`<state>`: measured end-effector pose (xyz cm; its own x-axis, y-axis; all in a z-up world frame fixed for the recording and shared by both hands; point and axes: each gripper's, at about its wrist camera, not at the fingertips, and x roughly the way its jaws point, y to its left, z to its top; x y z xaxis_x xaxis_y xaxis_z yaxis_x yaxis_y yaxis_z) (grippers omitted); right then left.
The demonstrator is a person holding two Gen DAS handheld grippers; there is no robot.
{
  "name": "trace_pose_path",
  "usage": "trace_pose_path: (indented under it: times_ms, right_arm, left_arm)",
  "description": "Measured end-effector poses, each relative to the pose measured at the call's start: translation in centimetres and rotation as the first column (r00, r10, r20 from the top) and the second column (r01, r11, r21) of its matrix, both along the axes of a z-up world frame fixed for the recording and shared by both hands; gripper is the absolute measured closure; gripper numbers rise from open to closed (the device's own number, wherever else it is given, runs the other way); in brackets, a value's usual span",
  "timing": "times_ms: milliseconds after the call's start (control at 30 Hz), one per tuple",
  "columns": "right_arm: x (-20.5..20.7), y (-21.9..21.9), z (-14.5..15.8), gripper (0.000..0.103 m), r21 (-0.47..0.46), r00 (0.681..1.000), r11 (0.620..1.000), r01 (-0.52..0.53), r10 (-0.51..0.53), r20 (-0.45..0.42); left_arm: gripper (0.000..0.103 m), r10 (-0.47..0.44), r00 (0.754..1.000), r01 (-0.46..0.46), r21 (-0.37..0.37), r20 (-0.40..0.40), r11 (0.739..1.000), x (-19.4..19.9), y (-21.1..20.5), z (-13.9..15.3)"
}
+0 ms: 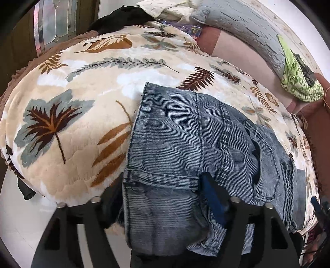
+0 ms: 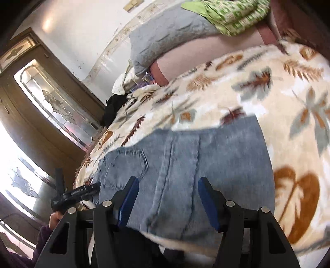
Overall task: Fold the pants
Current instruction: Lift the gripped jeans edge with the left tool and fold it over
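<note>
Faded blue jeans (image 1: 185, 148) folded over on a leaf-patterned blanket (image 1: 68, 115), spread across a bed. Seen from the left wrist: denim piled right up against the left claw (image 1: 165, 198), one hemmed layer draped over the space between the fingers and hanging down past the blanket's near edge. Only one blue pad (image 1: 212, 198) showing, at the right of the drooping cloth; the other finger buried under fabric. Cloth lying between the fingers, but how wide the gap is and whether it pinches the denim — cannot tell. A back pocket (image 1: 266, 162) off to the right of that pad, gaping at its top.

Seen from the right wrist, somewhat blurred: right claw (image 2: 168, 203) spread wide, both blue pads (image 2: 208, 204) clear, nothing between them. Jeans (image 2: 185, 160) lying directly ahead of and beneath the spread fingers, a long seam running down the middle of the gap. Pads above the denim; touching or just off it cannot be told. The other gripper's black body visible at lower left (image 2: 76, 195), beside the jeans' left edge.

Farther back on the bed: a gray quilted pillow (image 1: 237, 26), a green patterned cloth (image 1: 299, 82) on top of it, a black garment (image 1: 121, 16) near the far corner. A wooden door with leaded glass (image 2: 53, 103) beyond.
</note>
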<state>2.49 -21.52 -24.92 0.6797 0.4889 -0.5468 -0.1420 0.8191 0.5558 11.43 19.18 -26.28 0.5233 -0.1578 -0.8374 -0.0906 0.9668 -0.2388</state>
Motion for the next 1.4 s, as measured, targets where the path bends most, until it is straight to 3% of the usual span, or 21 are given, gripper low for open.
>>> trace_pose_path:
  times_ms: [133,267,400,567,933,1100,1167,1267,1367,1400]
  right_arm:
    - [1.5,0.5,0.3,0.039,0.004,1.0,1.0,0.004,-0.004,-0.013]
    - [2.2,1.8,-0.2,0.039,-0.021,0.999,1.0,0.001,-0.002,-0.045]
    - [2.1,2.7,-0.2,0.039,-0.037,0.998,0.999,-0.005,0.002,-0.062]
    - [1.8,3.5,0.4,0.039,-0.074,0.998,0.997,-0.006,0.001,-0.063]
    - [2.3,3.7,-0.3,0.039,-0.088,0.995,0.996,0.002,-0.01,-0.095]
    - [2.5,2.6,-1.0,0.039,-0.077,0.994,0.997,0.018,-0.026,-0.108]
    - [2.7,2.2,-1.3,0.039,-0.066,0.993,0.997,0.026,-0.033,-0.113]
    - [2.9,1.7,-1.6,0.039,-0.055,0.992,0.998,0.036,-0.042,-0.119]
    - [3.0,1.5,-1.9,0.039,-0.052,0.992,0.998,0.037,-0.043,-0.123]
    - [3.0,1.4,-2.1,0.039,-0.049,0.991,0.998,0.038,-0.044,-0.125]
  left_arm:
    - [0.027,-0.016,1.0,0.016,0.001,0.021,1.0,0.0,-0.1,-0.1]
    - [0.047,-0.058,0.997,0.058,0.002,0.048,0.998,-0.2,-0.8,0.3]
    - [0.056,-0.07,0.995,0.068,0.038,0.071,0.997,-0.5,-1.4,0.7]
    - [0.069,-0.064,0.995,0.062,0.025,0.078,0.998,-0.6,-1.0,1.0]
    - [0.08,-0.059,0.994,0.059,0.003,0.095,0.998,-0.7,-0.9,2.1]
    - [0.076,-0.066,0.994,0.064,0.033,0.088,0.997,-0.3,-1.2,1.5]
    - [0.059,-0.051,0.996,0.047,0.05,0.08,0.998,-0.1,-1.3,1.1]
    - [0.046,-0.025,0.997,0.021,0.059,0.07,0.998,0.2,-1.0,0.5]
    - [0.048,-0.023,0.997,0.02,0.039,0.071,0.999,0.4,-0.7,0.2]
    - [0.053,-0.033,0.997,0.031,0.028,0.075,0.999,0.5,-0.7,0.2]
